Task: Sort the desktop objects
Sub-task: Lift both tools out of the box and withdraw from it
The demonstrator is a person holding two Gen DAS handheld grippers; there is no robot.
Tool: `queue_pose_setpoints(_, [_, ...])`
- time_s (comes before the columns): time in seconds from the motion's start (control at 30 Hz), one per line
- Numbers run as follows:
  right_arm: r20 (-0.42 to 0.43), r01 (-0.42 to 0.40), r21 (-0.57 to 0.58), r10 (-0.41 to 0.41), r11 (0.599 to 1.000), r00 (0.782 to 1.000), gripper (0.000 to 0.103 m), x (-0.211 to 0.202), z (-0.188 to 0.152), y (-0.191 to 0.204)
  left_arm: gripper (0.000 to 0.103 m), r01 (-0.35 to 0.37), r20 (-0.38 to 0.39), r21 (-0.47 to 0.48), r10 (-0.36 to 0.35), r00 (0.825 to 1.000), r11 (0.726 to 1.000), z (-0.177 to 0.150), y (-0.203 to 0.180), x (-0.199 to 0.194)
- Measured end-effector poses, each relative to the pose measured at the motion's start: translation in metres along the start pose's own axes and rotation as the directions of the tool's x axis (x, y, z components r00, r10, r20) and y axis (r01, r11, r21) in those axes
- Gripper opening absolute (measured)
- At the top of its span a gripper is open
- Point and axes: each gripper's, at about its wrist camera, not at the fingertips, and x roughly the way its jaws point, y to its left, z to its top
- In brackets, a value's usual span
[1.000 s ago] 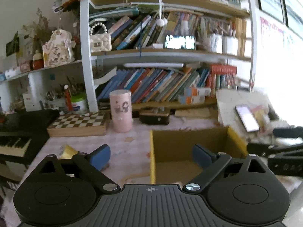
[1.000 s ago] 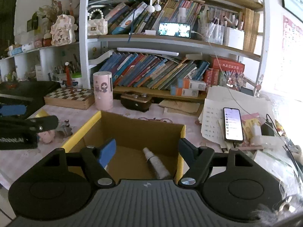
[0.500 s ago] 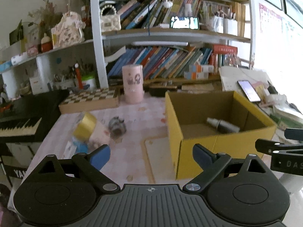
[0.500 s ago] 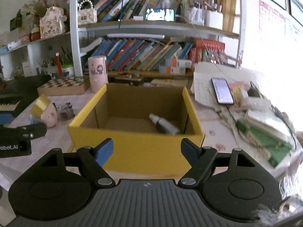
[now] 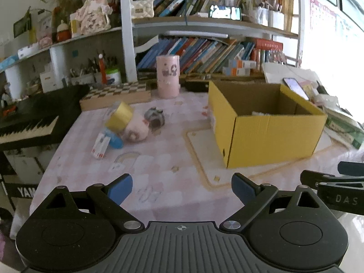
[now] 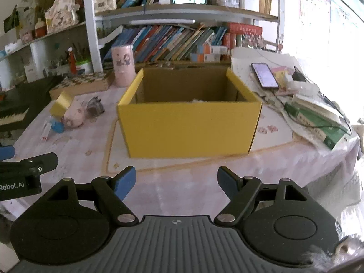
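Observation:
An open yellow cardboard box stands mid-table, and a pale item barely shows over its front wall. Left of it lies a cluster of loose objects: a yellow tape roll, a pink plush toy, a grey fuzzy toy, a blue item and a small white-and-red packet. My left gripper hovers open over the near table, short of the cluster, with nothing between its blue pads. My right gripper is open and empty too, in front of the box's near wall.
A pink cylinder and a chessboard box stand behind the cluster. A black keyboard lines the left edge. A phone, papers and green books pile up right of the box. Bookshelves close the back.
Both grippers have drawn back and down from the box. It was seen from above, with a bottle on its floor. Now it is seen from the front. Both stay open and empty.

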Motion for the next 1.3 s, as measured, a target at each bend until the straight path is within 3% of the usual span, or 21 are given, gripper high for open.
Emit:
queue_pose_setpoints(0.6, [-0.077, -0.082, -0.023, 0.080, 0.996, 0.994, 0.078, -0.017, -0.038, 0.063, 0.096, -0.032, -0.063, 0.004, 0.032, 0.998, 0.999, -0.038, 0.048, -0.026])
queue_pose_setpoints(1.3, [-0.071, -0.193, -0.126, 0.185, 0.973, 0.980, 0.078, -0.016, -0.035, 0.118, 0.096, -0.130, -0.050, -0.077, 0.126, 0.991, 0.989, -0.050, 0.098, -0.042])
